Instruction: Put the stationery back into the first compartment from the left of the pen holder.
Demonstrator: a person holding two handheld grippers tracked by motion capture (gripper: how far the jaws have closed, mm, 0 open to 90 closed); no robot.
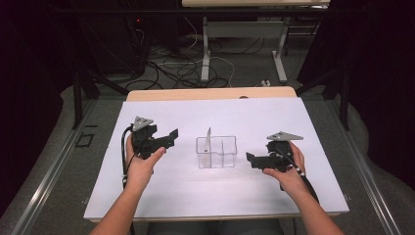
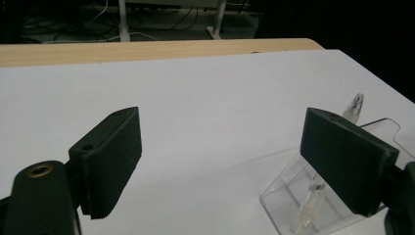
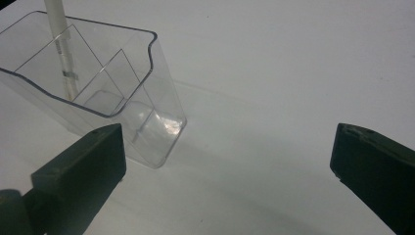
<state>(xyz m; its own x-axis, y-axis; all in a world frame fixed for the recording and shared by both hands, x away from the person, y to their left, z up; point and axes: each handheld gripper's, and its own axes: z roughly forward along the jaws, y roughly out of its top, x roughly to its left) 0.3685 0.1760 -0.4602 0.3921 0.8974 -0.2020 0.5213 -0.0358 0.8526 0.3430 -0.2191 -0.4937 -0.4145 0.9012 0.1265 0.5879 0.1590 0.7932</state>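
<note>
Jaws of both the left gripper (image 1: 169,137) and right gripper (image 1: 252,159) stand released, empty, flanking the clear organiser (image 1: 217,152) midway across the worktop (image 1: 161,196), likely poised to reach it. A pen (image 1: 208,138) stands tilted in its left compartment; the others look empty.

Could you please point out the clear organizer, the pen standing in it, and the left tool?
clear organizer (image 1: 226,159): high view, front wall.
pen (image 3: 57,24): right gripper view, upper barrel.
left tool (image 1: 172,136): high view, between its fingertips.
</note>
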